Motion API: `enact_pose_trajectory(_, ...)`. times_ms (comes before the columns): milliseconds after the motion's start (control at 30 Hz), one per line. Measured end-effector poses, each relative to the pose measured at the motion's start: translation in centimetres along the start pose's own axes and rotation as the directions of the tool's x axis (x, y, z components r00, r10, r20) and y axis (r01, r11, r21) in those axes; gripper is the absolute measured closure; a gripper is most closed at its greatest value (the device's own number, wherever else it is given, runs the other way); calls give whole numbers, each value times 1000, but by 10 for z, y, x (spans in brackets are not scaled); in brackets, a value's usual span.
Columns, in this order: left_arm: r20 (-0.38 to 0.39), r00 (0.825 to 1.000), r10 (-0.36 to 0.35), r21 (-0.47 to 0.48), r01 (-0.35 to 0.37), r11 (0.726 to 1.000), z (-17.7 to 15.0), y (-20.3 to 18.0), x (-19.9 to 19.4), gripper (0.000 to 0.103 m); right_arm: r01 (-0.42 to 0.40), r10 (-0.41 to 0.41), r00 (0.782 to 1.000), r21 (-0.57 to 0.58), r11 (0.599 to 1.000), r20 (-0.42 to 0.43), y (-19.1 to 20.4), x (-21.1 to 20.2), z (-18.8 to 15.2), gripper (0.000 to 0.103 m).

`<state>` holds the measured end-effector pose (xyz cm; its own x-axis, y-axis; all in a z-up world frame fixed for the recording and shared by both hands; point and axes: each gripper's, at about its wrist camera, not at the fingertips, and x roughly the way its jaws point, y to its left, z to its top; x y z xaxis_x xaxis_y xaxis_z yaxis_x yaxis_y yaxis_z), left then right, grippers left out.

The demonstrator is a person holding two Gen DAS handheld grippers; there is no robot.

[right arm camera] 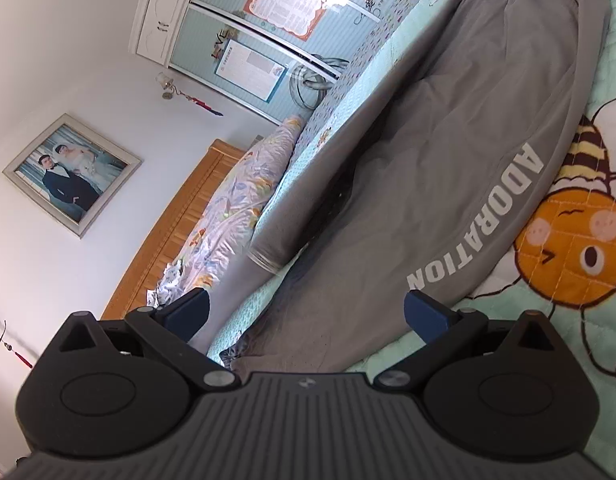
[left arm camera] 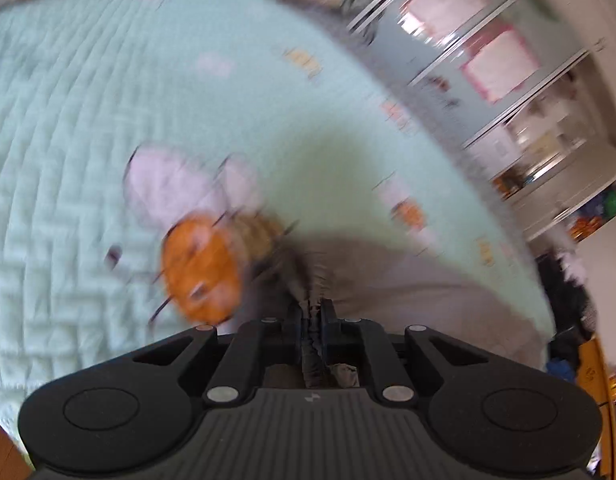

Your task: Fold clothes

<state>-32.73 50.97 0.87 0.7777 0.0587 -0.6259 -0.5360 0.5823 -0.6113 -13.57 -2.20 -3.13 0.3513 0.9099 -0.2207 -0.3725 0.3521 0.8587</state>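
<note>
1. The grey trousers (right arm camera: 447,152) lie stretched along the mint quilt (right arm camera: 611,60), running away from the right gripper (right arm camera: 306,312) toward the far end of the bed; white lettering reading ADORATION runs down one leg, just ahead of the right-hand finger; a cuffed leg end lies ahead of the left-hand finger, near the bed's edge.
2. In the left wrist view the same trousers (left arm camera: 387,276) appear as a bunched grey fold rising straight into the left gripper (left arm camera: 312,312); its fingers are pressed together on that fold, with pinched cloth showing between them and trailing back toward the body of the tool.
3. The right gripper's blue-padded fingers (right arm camera: 425,316) stand wide apart; the near end of the trousers lies below and between them, and I cannot tell whether either pad touches the cloth.
4. A printed cartoon bee (right arm camera: 571,240) sits on the quilt just beyond the right-hand finger of the right gripper, beside the lettered leg; in the blurred left view the bee (left arm camera: 202,268) lies ahead and left of the clamped fingers.
5. Further out, past the left-hand finger of the right gripper, a floral duvet (right arm camera: 236,200) lies against a wooden headboard (right arm camera: 180,224); a framed photograph (right arm camera: 70,172) hangs on the wall beyond; a wardrobe (right arm camera: 244,36) with glazed doors stands at the far end.
</note>
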Motion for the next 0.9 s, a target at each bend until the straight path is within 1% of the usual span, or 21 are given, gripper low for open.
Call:
enact_pose_trajectory(67,-10,1000,-13,-16,13,1000,-10,12,7,94,6,-6,1000,-6,1000,-9,2,2,1,0)
enact_pose_trajectory(167,11,1000,-26,-22,26,999,-9,12,5,94,10,-11,1000,-20,1000,-9,5,2,4,0)
enact_pose_trajectory(233,10,999,-35,-20,36,999,-6,6,2,94,10,-10,1000,-19,1000,-7,6,3,5,0)
enact_pose_trajectory(300,17,997,-79,-5,79,997,-6,-9,-9,94,10,-10,1000,-25,1000,-7,7,4,5,0)
enact_pose_trajectory(367,16,993,-115,-5,115,993,-5,-19,-27,94,19,-20,1000,-31,999,-11,7,4,4,0)
enact_pose_trajectory(400,18,993,-114,18,114,993,-6,-24,-36,93,19,-20,1000,-31,999,-9,6,4,5,0)
enact_pose_trajectory(433,23,995,-102,39,101,994,-7,-26,-43,93,19,-19,1000,-30,999,-7,5,3,5,0)
enact_pose_trajectory(500,10,998,-62,40,61,997,-7,-18,-47,93,16,-16,1000,-24,1000,-3,3,3,4,0)
enact_pose_trajectory(533,9,1000,-12,30,12,999,-7,-10,-45,93,16,-16,1000,-20,1000,-3,2,3,3,0)
enact_pose_trajectory(567,7,1000,30,10,-30,999,-6,1,-42,97,15,-15,1000,-17,1000,-6,2,4,3,0)
enact_pose_trajectory(633,-10,998,62,-12,-62,998,-2,20,-31,97,11,-12,1000,-17,1000,-16,1,7,0,0)
enact_pose_trajectory(700,-8,997,80,-28,-80,996,0,28,-26,97,11,-12,999,-28,1000,-31,2,9,-3,0)
enact_pose_trajectory(767,24,998,57,-24,-57,998,0,24,-32,97,10,-11,999,-47,999,-36,6,8,-3,0)
enact_pose_trajectory(833,54,999,4,18,-5,1000,-3,6,-40,92,1,-3,999,-61,998,-33,8,4,-2,0)
enact_pose_trajectory(900,76,995,-61,75,55,996,-7,-18,-47,81,-2,1,1000,-61,998,-17,7,1,3,0)
